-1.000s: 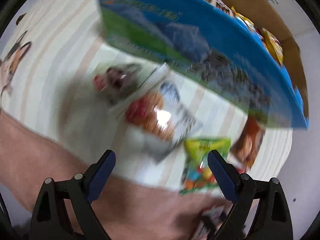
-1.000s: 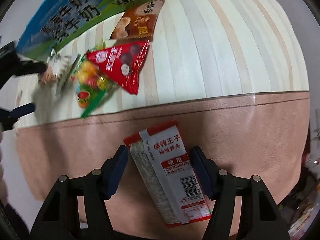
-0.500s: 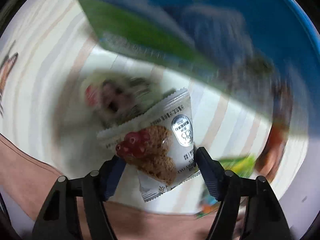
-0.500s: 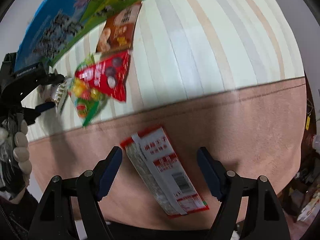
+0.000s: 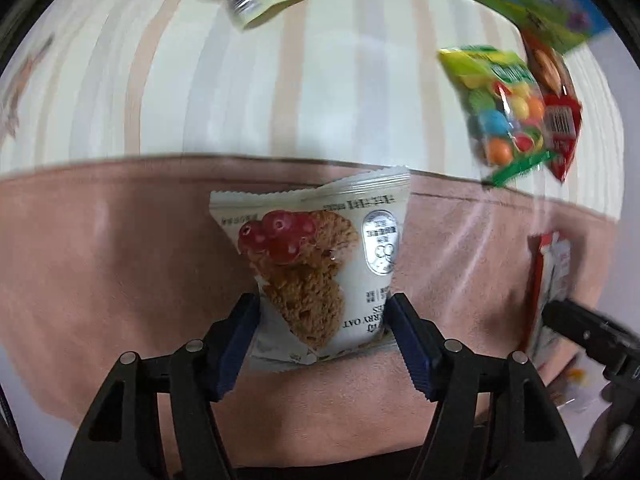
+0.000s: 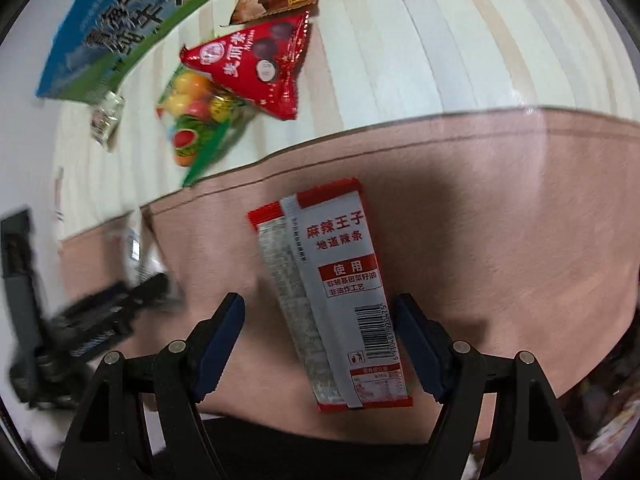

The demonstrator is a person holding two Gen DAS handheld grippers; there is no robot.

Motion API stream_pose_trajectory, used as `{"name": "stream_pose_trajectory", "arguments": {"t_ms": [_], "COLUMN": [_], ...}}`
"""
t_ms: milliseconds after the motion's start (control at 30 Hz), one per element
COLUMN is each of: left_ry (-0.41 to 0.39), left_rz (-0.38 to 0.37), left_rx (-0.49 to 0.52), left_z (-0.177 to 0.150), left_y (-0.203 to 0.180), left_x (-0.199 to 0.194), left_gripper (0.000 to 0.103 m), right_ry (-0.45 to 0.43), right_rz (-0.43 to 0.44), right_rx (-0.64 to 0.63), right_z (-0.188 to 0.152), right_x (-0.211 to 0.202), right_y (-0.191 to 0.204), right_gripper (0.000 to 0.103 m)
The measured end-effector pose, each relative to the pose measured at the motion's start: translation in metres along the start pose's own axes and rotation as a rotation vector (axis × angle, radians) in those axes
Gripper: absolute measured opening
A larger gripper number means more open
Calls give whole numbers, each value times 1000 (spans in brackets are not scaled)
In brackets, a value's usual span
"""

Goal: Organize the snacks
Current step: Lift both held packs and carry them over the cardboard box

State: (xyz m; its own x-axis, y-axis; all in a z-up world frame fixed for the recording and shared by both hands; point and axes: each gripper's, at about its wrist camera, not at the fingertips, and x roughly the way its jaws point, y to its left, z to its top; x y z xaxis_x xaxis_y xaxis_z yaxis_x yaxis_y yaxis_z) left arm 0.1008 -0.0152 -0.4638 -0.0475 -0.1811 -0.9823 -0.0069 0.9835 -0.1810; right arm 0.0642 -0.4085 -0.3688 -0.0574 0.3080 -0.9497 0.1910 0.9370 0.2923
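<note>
Presently the left gripper (image 5: 322, 328) clamps a white crinkle-edged oat-cookie packet printed with red berries (image 5: 316, 264), pinched at its lower end between both blue pads over the pink cloth (image 5: 100, 248). The right gripper (image 6: 320, 340) stands wide, its pads clear of the red-and-grey spicy-strip sachet (image 6: 336, 292) lying flat between them. Beyond lie a green candy bag (image 6: 192, 120), a red triangular pouch (image 6: 256, 68) and a blue-green carton (image 6: 120, 20). A second ago, the cookie packet lay ungripped on the striped sheet.
</note>
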Motion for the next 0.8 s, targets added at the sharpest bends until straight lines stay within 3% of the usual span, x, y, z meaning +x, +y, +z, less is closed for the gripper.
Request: {"name": "stream_pose_trajectory", "arguments": {"t_ms": [167, 300, 367, 400, 467, 567, 800], "left_ry": [-12, -33, -64, -77, -106, -116, -126], "left_rz": [-94, -43, 5, 33, 82, 103, 70], "left_rx": [-111, -102, -84, -78, -50, 3, 46], "left_z": [3, 8, 23, 25, 28, 29, 12], "left_y": [25, 30, 9, -5, -17, -39, -43], "left_x": [-1, 1, 0, 0, 3, 4, -31], "left_gripper": [66, 66, 66, 66, 64, 51, 48], "right_ry": [16, -2, -16, -28, -46, -85, -130], "right_rz": [-37, -90, -112, -127, -163, -131, -49], "right_rx": [-20, -51, -66, -73, -88, -95, -80], "right_z": [-6, -12, -14, -15, -20, -25, -19], "right_x": [10, 24, 31, 33, 35, 22, -6], "right_y": [3, 21, 25, 25, 26, 21, 28], "right_gripper": [80, 82, 82, 80, 61, 50, 48]}}
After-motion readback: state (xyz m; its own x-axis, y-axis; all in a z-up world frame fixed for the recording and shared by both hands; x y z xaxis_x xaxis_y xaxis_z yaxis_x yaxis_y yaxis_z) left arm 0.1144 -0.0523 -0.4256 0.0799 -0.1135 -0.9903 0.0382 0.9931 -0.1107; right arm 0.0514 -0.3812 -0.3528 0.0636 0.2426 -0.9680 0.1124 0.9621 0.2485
